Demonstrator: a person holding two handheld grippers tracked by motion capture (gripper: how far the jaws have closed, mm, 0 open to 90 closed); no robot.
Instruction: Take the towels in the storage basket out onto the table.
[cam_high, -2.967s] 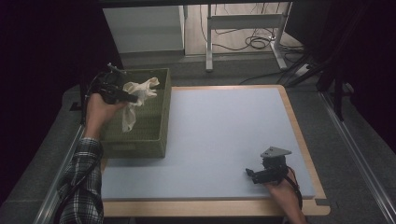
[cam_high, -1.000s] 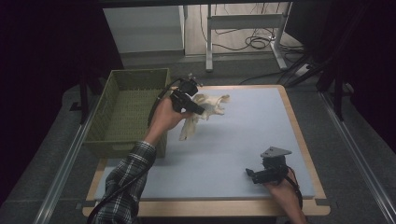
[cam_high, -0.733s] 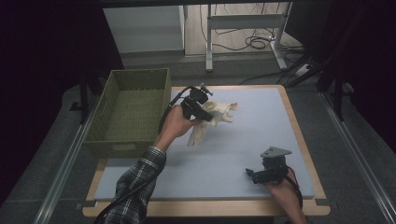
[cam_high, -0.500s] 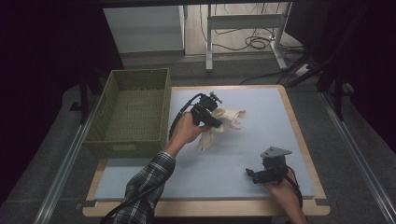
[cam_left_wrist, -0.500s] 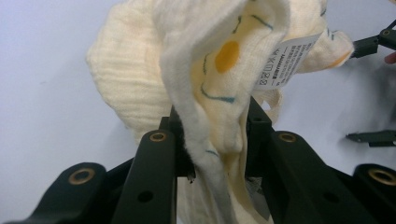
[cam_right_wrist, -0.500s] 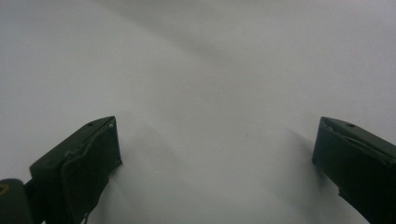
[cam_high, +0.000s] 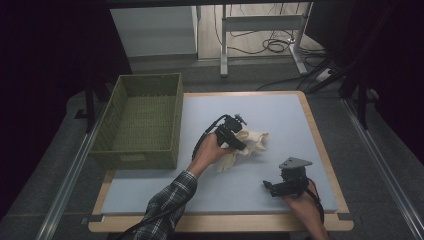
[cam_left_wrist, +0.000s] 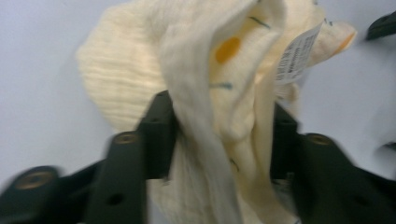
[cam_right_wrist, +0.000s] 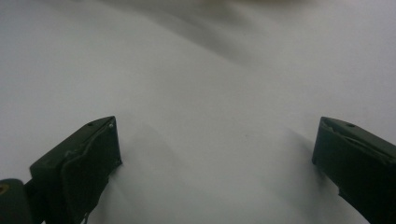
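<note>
A cream knitted garment lies crumpled on the pale blue mat near the middle of the table, just right of a woven olive-green basket with slanted walls and a ribbed floor. The left gripper, carried by a hand in a plaid sleeve, has it bunched between its black jaws; those jaws have just been opening, and in the left gripper view the soft ribbed cloth fills the gap between them, its folds brushing both inner faces, though whether the pads press on it cannot be told. That view also shows an orange dot, thin teal stitches and a white printed label on the fabric. The right gripper, topped by a grey three-cornered plate, rests near the mat's lower right, well apart from the garment, its worn dark jaws spread wide over bare, smooth mat. The mat sits in a light wooden frame.
</note>
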